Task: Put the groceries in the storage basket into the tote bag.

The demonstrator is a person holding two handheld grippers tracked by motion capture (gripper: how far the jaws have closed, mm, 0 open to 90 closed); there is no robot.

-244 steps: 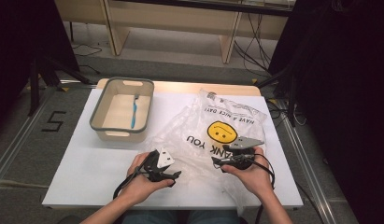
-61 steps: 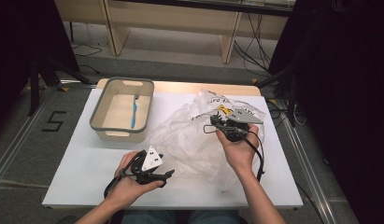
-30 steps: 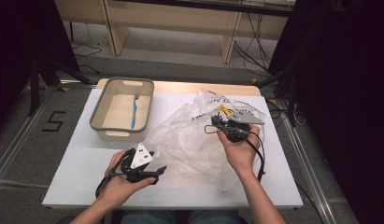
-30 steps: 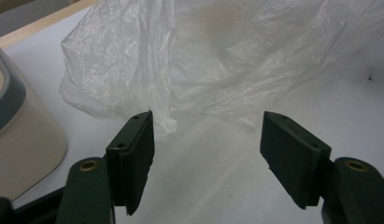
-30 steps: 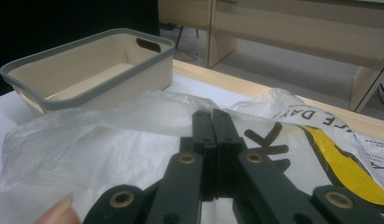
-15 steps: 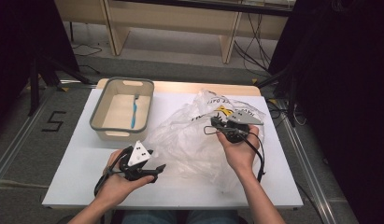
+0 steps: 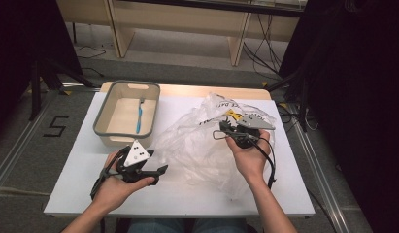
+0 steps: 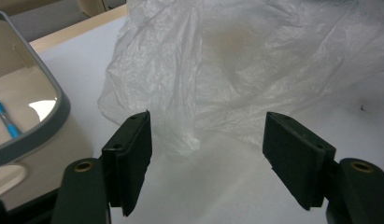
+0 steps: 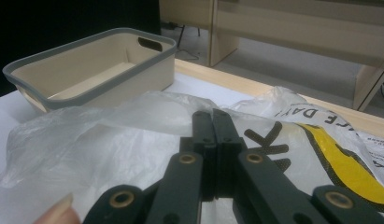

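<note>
Two grippers in hand, one bag, one bin, one toothbrush on a white table (image 7: 66,199).

Left gripper (image 7: 160,170), lower left of the high view: jaws standing wide apart, nothing between the pads, nothing touched. Pointed toward the near edge of the plastic bag (image 7: 202,150), just short of it. In the left gripper view, pads (image 8: 133,154) framing a loose fold of the bag (image 8: 236,70) at upper centre, bare table below between them; gap clearly unfilled.

Right gripper (image 7: 224,133), centre right of the high view, raised above the table: jaws pressed fully together, clamped on a pinch of bag film at the bag's upper part, film pulled up toward the hand. In the right gripper view, jaws meeting at centre frame with thin film of the bag (image 9: 110,135) gathered at them.

Seen from above alone: both hands, the cables, grey three-cornered plates, blue toothbrush (image 7: 139,114) lying inside the bin (image 7: 102,128) at upper left. Right gripper view adds black lettering and a yellow print on the bag at right, plus the bin (image 9: 87,70) side-on at upper left with its handle cut-out. Left gripper view adds the toothbrush (image 8: 5,119) at far left edge, inside the bin (image 8: 40,126).

Bag spread across centre of the table, crumpled, right of the bin.
</note>
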